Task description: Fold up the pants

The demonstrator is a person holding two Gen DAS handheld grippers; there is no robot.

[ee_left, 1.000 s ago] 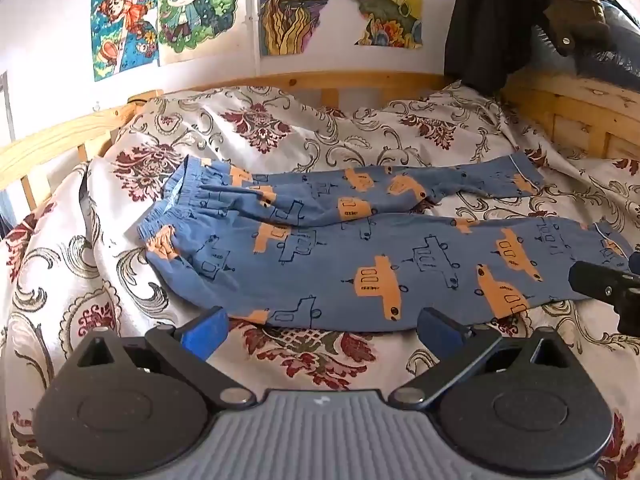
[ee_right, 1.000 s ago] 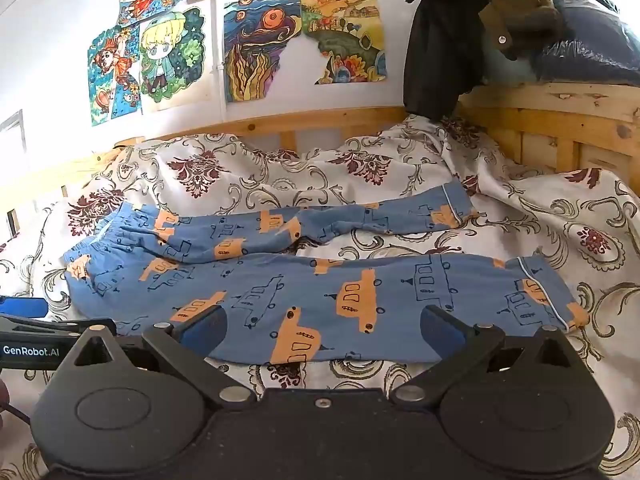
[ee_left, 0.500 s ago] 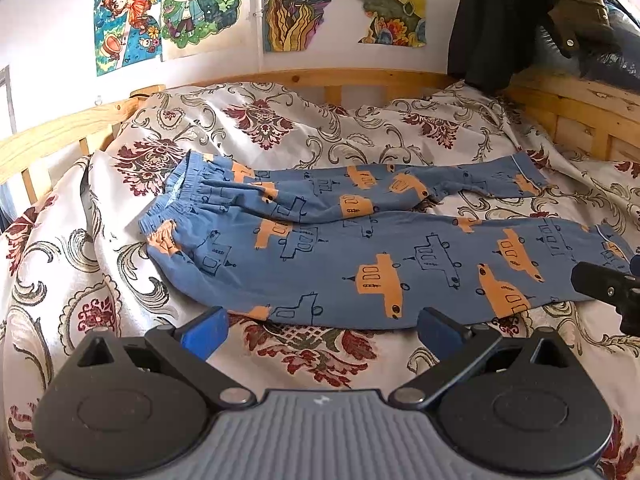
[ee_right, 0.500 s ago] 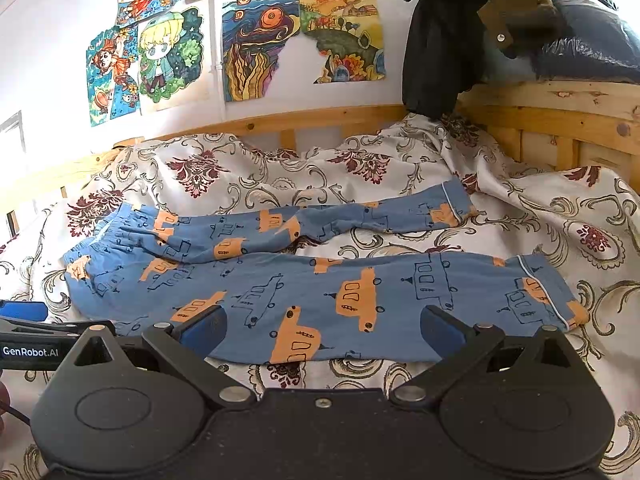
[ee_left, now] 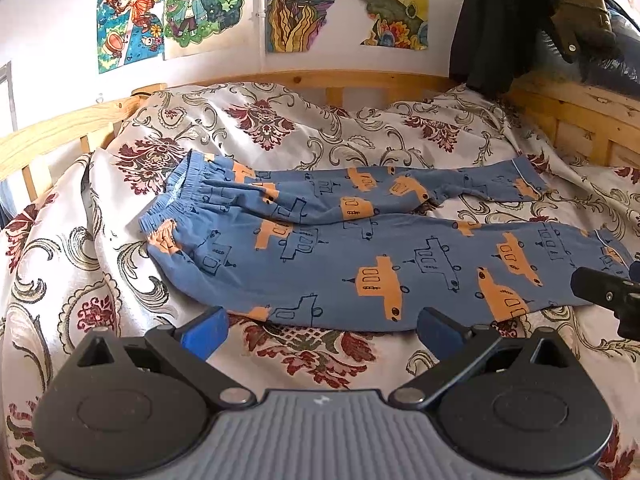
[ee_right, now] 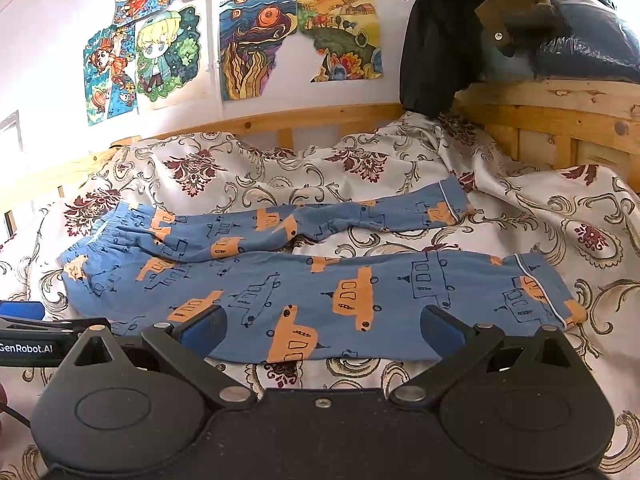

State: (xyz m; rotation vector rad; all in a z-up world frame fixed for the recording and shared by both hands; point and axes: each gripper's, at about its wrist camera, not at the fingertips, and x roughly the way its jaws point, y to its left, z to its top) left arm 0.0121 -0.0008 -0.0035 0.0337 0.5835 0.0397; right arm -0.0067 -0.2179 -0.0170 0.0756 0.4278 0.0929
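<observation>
While tongs gape, pants unfolded

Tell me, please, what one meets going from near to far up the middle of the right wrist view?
Right gripper, open → near pant leg → strip of floral bedspread → far pant leg → rumpled bedspread → wooden bed rail → wall drawings.
</observation>
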